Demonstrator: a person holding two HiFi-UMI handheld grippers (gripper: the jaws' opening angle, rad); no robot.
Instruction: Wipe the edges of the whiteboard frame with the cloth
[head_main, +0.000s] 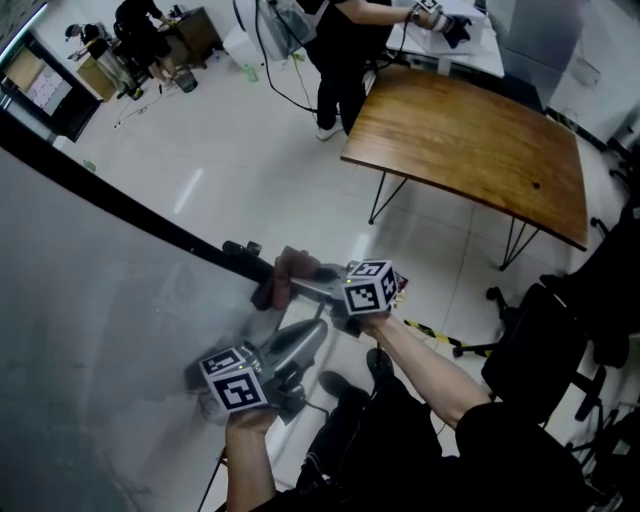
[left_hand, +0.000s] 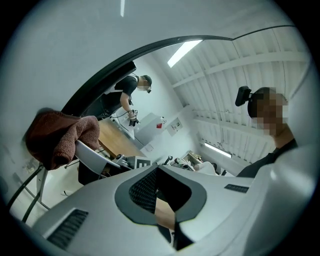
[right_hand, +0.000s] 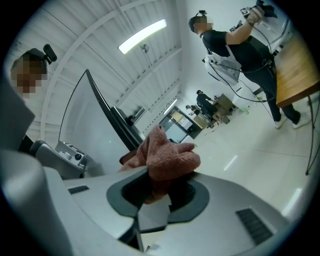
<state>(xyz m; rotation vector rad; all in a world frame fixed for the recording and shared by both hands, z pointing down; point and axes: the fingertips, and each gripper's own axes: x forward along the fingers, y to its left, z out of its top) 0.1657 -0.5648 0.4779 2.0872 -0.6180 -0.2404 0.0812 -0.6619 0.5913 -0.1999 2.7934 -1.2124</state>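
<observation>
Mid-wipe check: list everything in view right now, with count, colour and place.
whiteboard: one, pale grey, left of the head view
whiteboard frame: one, black, along the board's upper edge
cloth: one, reddish-brown, against the frame
wooden table: one, brown, upper right
white table: one, white, behind the wooden table
office chair: one, black, right edge
standing person: one, dark clothes, top centre
left claw: one, grey, shut and empty, beside the board
right claw: one, grey, shut on the cloth

No writing or label is legible anywhere.
</observation>
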